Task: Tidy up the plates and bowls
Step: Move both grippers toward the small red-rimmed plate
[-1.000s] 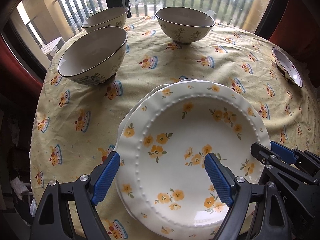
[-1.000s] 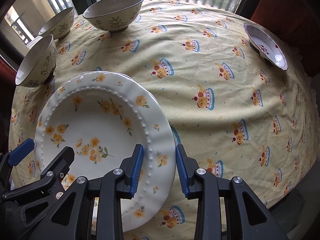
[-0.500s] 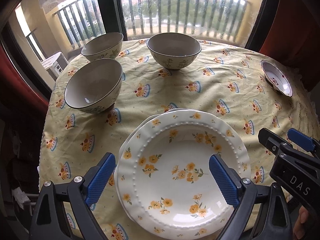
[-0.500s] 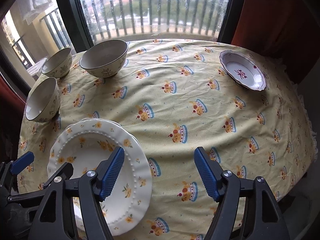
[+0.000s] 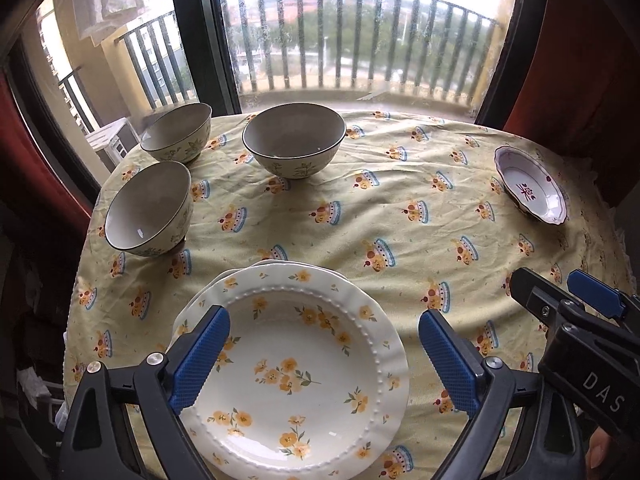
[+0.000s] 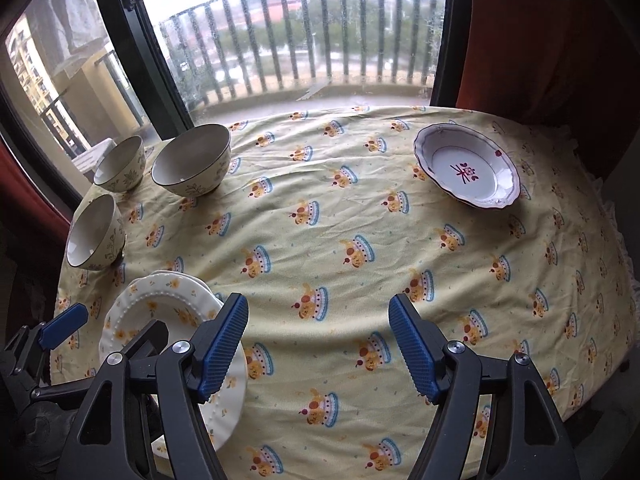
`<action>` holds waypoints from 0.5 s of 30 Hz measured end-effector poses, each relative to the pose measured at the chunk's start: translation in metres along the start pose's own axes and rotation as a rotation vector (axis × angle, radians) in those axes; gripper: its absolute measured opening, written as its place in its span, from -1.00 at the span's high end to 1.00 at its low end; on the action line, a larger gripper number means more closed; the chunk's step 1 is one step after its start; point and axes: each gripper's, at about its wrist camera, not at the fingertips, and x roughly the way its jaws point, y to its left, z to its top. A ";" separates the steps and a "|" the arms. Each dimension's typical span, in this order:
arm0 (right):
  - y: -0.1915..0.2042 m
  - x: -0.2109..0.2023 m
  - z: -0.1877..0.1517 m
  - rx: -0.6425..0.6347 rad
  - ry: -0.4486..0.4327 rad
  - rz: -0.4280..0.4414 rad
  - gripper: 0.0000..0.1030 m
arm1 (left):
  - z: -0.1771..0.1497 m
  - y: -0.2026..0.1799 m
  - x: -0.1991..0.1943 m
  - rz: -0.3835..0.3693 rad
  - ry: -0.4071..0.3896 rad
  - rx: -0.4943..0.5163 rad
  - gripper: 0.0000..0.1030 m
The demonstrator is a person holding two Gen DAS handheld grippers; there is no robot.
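Observation:
A stack of white plates with yellow flowers (image 5: pixel 292 364) lies at the near left of the table; it also shows in the right wrist view (image 6: pixel 160 312). My left gripper (image 5: pixel 324 356) is open and empty, raised above the stack. My right gripper (image 6: pixel 318 344) is open and empty, to the right of the stack over the cloth. Three cream bowls stand at the far left: a near one (image 5: pixel 150 208), a back one (image 5: pixel 178 132) and a middle one (image 5: pixel 294 140). A small white dish with a red mark (image 6: pixel 466 168) sits at the far right.
The round table wears a yellow patterned cloth (image 6: pixel 340 240). A window with balcony railing (image 5: pixel 340 40) stands behind it. Red curtains (image 6: pixel 540 40) hang at the right. The table edge drops off at left and right.
My right gripper has let go of the top plate's rim, opened wide and pulled back. Both grippers have risen and drawn away from the stack, which stays on the table.

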 end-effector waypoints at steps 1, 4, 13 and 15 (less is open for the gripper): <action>-0.008 -0.001 0.003 -0.001 -0.001 0.004 -0.47 | 0.002 -0.008 -0.001 0.002 -0.003 -0.008 -0.87; -0.029 -0.005 0.012 -0.013 -0.010 0.008 -0.47 | 0.007 -0.029 -0.002 0.013 -0.015 -0.021 -0.87; -0.092 -0.009 0.040 -0.055 -0.036 -0.020 -0.47 | 0.027 -0.094 0.002 0.030 -0.044 -0.026 -0.86; -0.107 -0.007 0.047 -0.050 -0.036 -0.017 -0.47 | 0.033 -0.109 0.004 0.034 -0.051 -0.026 -0.86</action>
